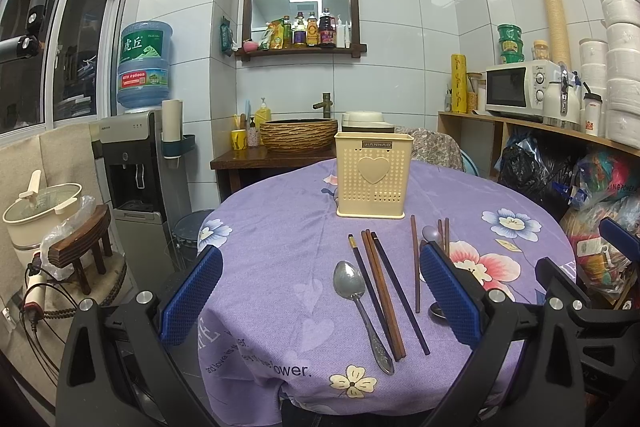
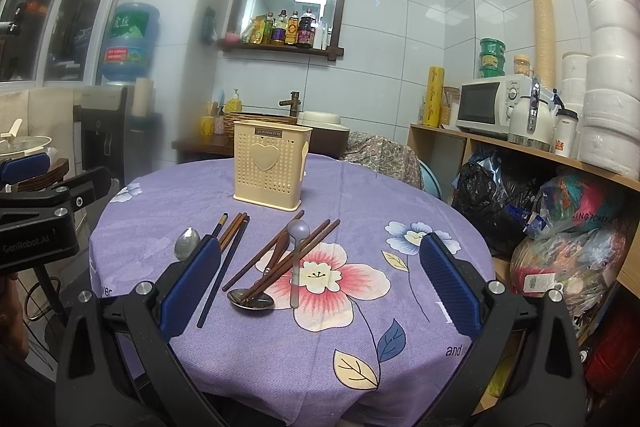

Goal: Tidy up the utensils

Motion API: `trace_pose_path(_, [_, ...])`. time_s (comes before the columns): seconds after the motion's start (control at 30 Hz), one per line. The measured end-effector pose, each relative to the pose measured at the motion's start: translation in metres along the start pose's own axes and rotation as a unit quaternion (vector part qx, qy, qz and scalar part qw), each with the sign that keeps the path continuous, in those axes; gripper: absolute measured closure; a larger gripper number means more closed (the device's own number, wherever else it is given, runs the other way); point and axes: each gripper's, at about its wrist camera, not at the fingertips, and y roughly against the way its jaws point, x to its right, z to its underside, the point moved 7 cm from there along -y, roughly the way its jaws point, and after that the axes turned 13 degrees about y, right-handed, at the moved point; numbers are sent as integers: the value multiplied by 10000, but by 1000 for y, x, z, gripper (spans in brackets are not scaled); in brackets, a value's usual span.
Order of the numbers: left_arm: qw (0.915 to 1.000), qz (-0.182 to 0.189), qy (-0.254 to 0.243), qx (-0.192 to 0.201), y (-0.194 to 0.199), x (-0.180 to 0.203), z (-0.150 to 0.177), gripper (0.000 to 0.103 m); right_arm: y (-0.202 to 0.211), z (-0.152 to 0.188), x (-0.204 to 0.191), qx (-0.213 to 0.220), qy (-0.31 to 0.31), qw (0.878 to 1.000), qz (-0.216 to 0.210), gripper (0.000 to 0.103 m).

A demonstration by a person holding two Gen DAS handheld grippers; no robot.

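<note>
On the round table draped in a purple floral cloth, a cream perforated plastic utensil holder with a heart on its face is seen standing upright toward the far side. Nearer, a metal spoon is laid just beside a row of brown and dark chopsticks, with one brown chopstick set apart to their right. From the right wrist view, a second cluster is noted: a pale plastic spoon, crossed brown chopsticks and a metal ladle-like spoon, overlapping. The left gripper is held wide open above the table edge, empty. The right gripper is likewise spread wide, nothing grasped.
</note>
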Motion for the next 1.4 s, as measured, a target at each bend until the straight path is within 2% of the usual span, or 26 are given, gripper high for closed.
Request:
trace_pose_path(1.2, [10000, 58, 5, -75, -2, -10, -1, 5, -4, 2, 0, -22, 76, 10000, -47, 5])
trace_pose_path(1.3, [9998, 54, 67, -185, -14, -14, 5, 5, -14, 8, 4, -172, 113, 9998, -32, 5])
trace_pose_path(1.4, [9984, -148, 48, -543, -36, -23, 13, 5, -33, 16, 9, -471, 210, 9986, 110, 5])
